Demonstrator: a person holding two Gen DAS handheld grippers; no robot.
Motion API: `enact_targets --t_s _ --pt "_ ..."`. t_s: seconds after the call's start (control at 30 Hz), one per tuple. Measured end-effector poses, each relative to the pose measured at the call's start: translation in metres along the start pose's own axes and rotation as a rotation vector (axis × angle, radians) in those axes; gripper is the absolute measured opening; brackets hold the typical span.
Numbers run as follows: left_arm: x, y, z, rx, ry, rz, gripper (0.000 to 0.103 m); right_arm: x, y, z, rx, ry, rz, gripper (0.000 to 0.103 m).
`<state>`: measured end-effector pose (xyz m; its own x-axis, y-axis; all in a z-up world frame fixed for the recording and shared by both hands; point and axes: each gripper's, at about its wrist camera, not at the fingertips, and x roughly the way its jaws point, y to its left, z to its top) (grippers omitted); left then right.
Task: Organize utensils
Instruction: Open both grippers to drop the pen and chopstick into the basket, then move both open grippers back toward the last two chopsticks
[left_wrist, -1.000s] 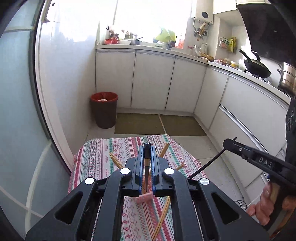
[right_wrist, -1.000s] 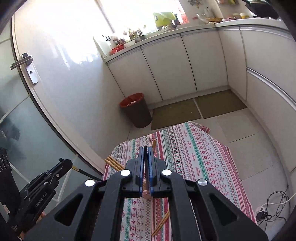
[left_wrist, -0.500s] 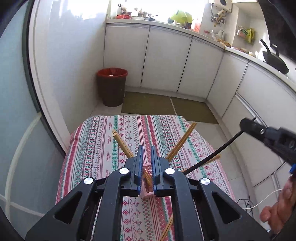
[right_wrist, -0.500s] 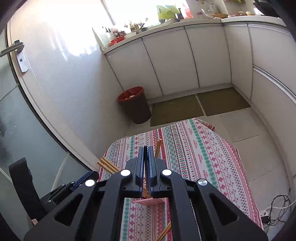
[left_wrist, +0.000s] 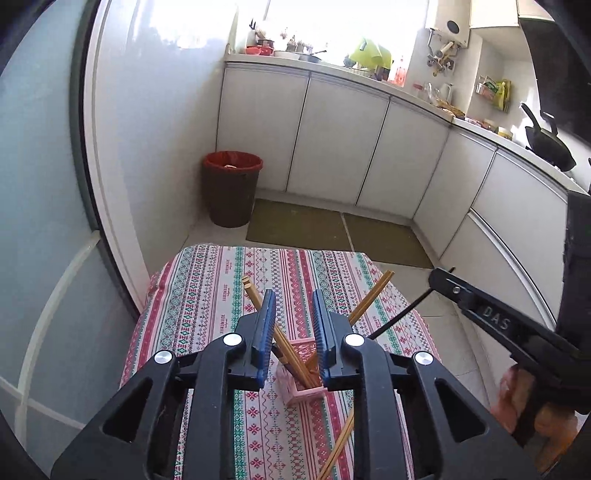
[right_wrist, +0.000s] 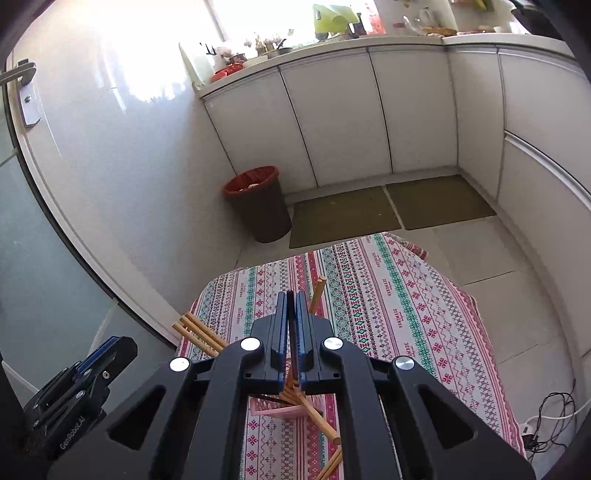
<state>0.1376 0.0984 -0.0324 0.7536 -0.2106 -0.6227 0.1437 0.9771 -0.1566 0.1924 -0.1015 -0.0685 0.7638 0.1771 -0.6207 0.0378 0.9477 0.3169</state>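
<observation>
A pink holder stands on the striped tablecloth with several wooden chopsticks leaning out of it. My left gripper is open and empty just above the holder. My right gripper is shut on a thin black chopstick, which points down toward the holder. More wooden chopsticks fan out to the left in the right wrist view. A loose wooden chopstick lies on the cloth near the front edge.
A red-rimmed bin stands on the floor beyond the table by white cabinets. Two green mats lie on the floor. A glass door is at the left. Cables lie on the floor at the right.
My left gripper has opened and let go of a wooden chopstick, which now stands in the holder. It has lifted a little. My right gripper stays shut on the black chopstick.
</observation>
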Motion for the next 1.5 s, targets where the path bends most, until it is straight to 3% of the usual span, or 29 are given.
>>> enact_targets --t_s 0.17,0.3,0.43,0.53,0.67,0.83,1.03,1.17,1.5 --pt "-0.002 -0.001 -0.002 0.007 -0.005 0.017 0.025 0.005 -0.003 -0.004 0.001 0.023 -0.023 0.011" --pt "-0.006 -0.004 -0.002 0.016 -0.017 0.038 0.031 -0.01 0.003 -0.007 -0.047 -0.024 -0.059 0.035" --pt "-0.009 -0.008 -0.004 0.028 -0.025 0.051 0.033 -0.02 0.007 -0.008 -0.077 -0.038 -0.073 0.035" --pt "-0.012 -0.009 -0.005 0.031 -0.032 0.059 0.043 -0.027 0.009 -0.011 -0.088 -0.046 -0.083 0.039" --pt "-0.017 -0.009 -0.007 0.029 -0.058 0.084 0.064 -0.036 0.012 -0.02 -0.131 -0.083 -0.136 0.056" --pt "-0.026 -0.011 -0.009 0.037 -0.091 0.113 0.074 -0.049 0.007 -0.029 -0.129 -0.136 -0.209 0.071" --pt "-0.035 -0.012 -0.015 0.034 -0.136 0.15 0.094 -0.066 -0.001 -0.037 -0.11 -0.197 -0.297 0.09" --pt "-0.037 -0.012 -0.018 0.033 -0.132 0.156 0.096 -0.072 -0.004 -0.04 -0.1 -0.195 -0.313 0.095" --pt "-0.04 -0.015 -0.028 0.05 -0.12 0.152 0.096 -0.079 -0.019 -0.05 -0.06 -0.155 -0.312 0.095"
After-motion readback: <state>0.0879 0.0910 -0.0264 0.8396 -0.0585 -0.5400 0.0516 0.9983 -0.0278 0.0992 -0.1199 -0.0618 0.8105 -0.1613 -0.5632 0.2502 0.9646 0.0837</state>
